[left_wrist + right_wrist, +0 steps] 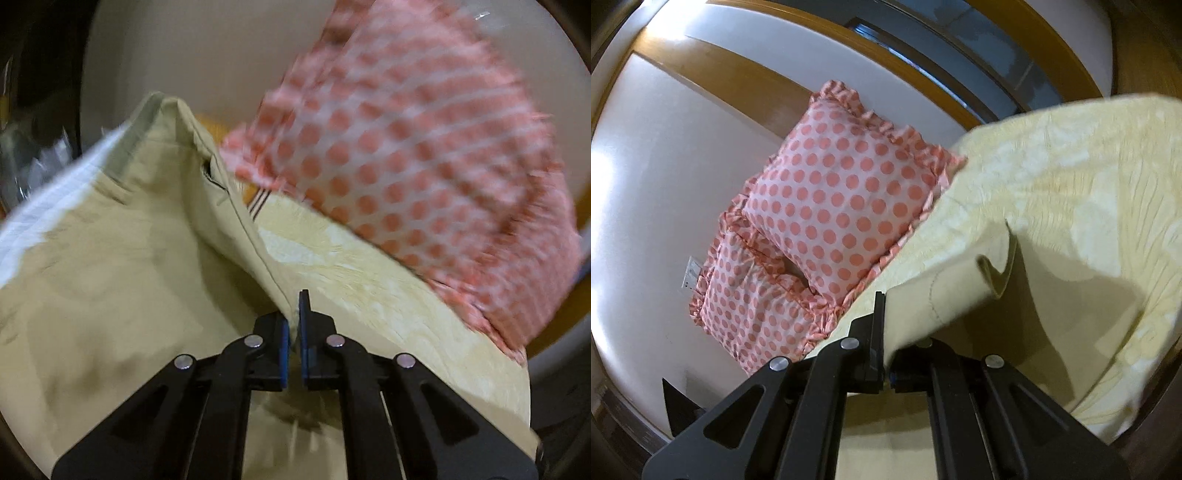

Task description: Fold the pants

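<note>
The pale khaki pants [122,266] fill the left and middle of the left wrist view, with a seamed edge running down into my left gripper [294,325], which is shut on that edge. In the right wrist view my right gripper [886,325] is shut on another part of the pants [945,295]; the cloth drapes over its right finger and hides it. A belt loop [991,277] stands up from the held cloth. The pants are lifted above the yellow bedspread [388,295].
Pink polka-dot pillows with ruffled edges [834,206] lie at the head of the bed; one shows blurred in the left wrist view [406,155]. A white wall with wooden trim [713,77] is behind. The yellow bedspread [1089,177] lies at the right.
</note>
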The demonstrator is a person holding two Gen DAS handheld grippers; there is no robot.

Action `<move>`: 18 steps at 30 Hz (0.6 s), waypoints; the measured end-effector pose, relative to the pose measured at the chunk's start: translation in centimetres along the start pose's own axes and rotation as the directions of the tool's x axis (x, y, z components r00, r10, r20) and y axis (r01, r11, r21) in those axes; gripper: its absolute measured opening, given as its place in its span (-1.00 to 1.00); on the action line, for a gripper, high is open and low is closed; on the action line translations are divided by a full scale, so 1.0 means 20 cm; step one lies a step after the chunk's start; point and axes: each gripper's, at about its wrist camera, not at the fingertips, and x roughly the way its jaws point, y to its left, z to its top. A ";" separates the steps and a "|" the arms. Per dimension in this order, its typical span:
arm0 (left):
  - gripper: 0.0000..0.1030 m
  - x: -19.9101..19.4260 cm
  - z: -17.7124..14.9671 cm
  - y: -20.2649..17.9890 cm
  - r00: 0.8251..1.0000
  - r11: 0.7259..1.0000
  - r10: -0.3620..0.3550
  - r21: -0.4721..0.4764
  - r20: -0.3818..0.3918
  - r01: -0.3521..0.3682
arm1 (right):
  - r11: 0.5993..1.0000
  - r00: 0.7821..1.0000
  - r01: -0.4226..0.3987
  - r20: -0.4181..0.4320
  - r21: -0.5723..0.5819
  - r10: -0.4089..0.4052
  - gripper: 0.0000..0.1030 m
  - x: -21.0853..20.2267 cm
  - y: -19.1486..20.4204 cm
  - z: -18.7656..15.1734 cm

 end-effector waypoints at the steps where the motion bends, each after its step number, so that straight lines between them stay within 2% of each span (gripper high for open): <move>1: -0.91 -0.15 -0.08 0.02 0.999 1.000 -0.017 0.013 0.032 0.016 | 1.000 1.000 0.026 0.005 -0.007 -0.026 -0.97 -0.03 -0.02 0.00; 3: -0.90 -0.36 -0.23 0.07 0.998 0.999 -0.017 0.033 0.067 0.015 | 0.998 0.998 0.057 0.000 -0.001 -0.057 -0.97 -0.06 -0.07 0.00; 5: -0.90 -0.52 -0.43 0.14 0.997 0.999 0.014 0.037 0.073 -0.017 | 0.996 0.996 0.087 -0.016 0.010 -0.087 -0.97 -0.07 -0.13 -0.02; 9: -0.91 -0.57 -0.69 0.26 0.999 0.999 0.049 -0.013 0.021 -0.049 | 0.990 0.990 0.137 -0.029 0.009 -0.137 -0.97 -0.09 -0.19 -0.05; 14: -0.92 -0.58 -0.83 0.32 0.998 0.998 0.056 -0.037 0.002 -0.056 | 0.980 0.980 0.199 -0.029 -0.010 -0.199 -0.97 -0.12 -0.23 -0.08; 16: -0.85 -0.56 -0.86 0.33 0.998 0.998 0.062 -0.017 0.003 -0.062 | 0.970 0.970 0.241 -0.037 -0.035 -0.242 -0.96 -0.12 -0.24 -0.10; 17: -0.79 -0.57 -0.87 0.33 0.998 0.998 0.059 -0.013 0.015 -0.059 | 0.966 0.966 0.255 -0.031 -0.037 -0.256 -0.87 -0.14 -0.23 -0.11; 18: -0.61 -0.60 -0.88 0.33 0.998 0.998 0.056 -0.012 0.024 -0.056 | 0.963 0.963 0.267 -0.018 -0.037 -0.267 -0.65 -0.17 -0.23 -0.11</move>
